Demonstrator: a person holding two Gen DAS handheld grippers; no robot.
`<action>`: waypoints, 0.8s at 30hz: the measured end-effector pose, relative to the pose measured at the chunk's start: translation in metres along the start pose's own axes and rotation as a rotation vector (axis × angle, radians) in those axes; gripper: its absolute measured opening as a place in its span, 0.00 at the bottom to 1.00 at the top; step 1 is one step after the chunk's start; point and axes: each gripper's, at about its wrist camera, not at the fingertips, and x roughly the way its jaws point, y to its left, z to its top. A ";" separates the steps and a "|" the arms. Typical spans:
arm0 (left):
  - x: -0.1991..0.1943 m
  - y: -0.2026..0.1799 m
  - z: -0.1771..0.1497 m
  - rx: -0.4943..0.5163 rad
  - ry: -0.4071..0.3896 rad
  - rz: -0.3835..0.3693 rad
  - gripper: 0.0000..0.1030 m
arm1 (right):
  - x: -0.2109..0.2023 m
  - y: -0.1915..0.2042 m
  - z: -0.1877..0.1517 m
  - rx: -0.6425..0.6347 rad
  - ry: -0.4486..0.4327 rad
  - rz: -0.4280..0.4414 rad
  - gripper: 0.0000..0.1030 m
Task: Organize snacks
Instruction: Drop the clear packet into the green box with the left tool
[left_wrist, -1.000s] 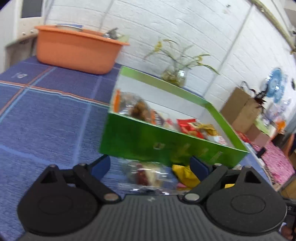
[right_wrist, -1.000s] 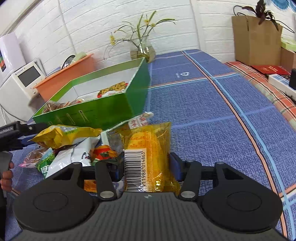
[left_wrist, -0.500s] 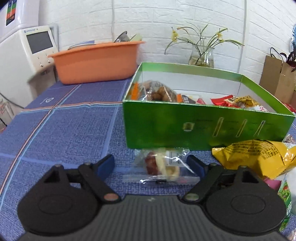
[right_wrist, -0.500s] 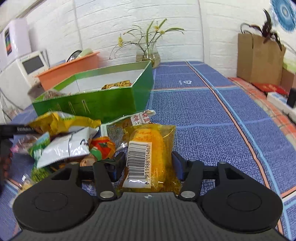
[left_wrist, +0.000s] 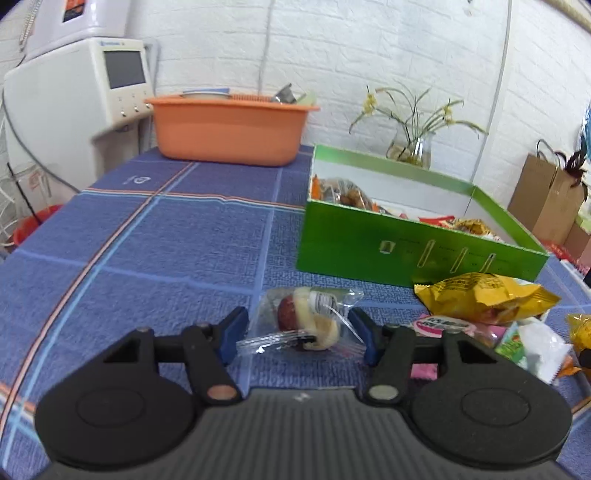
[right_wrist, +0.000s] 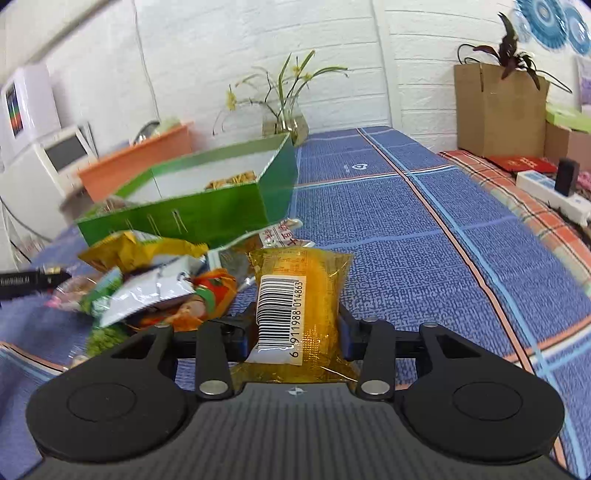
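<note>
Fingers of the left gripper (left_wrist: 297, 334) have just been closing and now flank a clear-wrapped snack (left_wrist: 308, 319) lying on the blue cloth; the pads sit at the crinkled film's edges, but I cannot tell whether they press it yet. The right gripper (right_wrist: 293, 328) has likewise been closing, and its pads sit against both sides of a yellow packet (right_wrist: 299, 306) with a barcode label — it reads as gripped, the packet's near end over the gripper body.

Outward from there, a loose heap of snack bags (right_wrist: 147, 280) lies on the cloth to the left of the yellow packet. A crumpled yellow bag (left_wrist: 484, 297) at the heap's far edge rests just in front of the green box (left_wrist: 417, 251). The box stands open beyond both grippers and already holds several packets. Farther back are an orange tub (left_wrist: 229, 131) and a vase of flowers (left_wrist: 410, 147) by the white brick wall.

Risks, as I judge them: the clear wrapper is slippery and mostly air, so the left pads may catch only film and let the snack slide out on lifting. The yellow packet is held near its lower part and could droop or twist. Both grippers heading to one box could also collide — or a low carry could snag the box wall and shove it.
</note>
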 end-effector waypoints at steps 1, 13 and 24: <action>-0.008 0.001 -0.001 -0.010 -0.010 -0.007 0.57 | -0.005 0.002 0.002 0.005 -0.013 0.023 0.69; -0.010 -0.059 0.075 0.085 -0.227 -0.176 0.57 | 0.021 0.076 0.069 -0.324 -0.345 0.202 0.69; 0.066 -0.096 0.090 0.174 -0.249 -0.038 0.58 | 0.096 0.088 0.097 -0.173 -0.263 0.224 0.69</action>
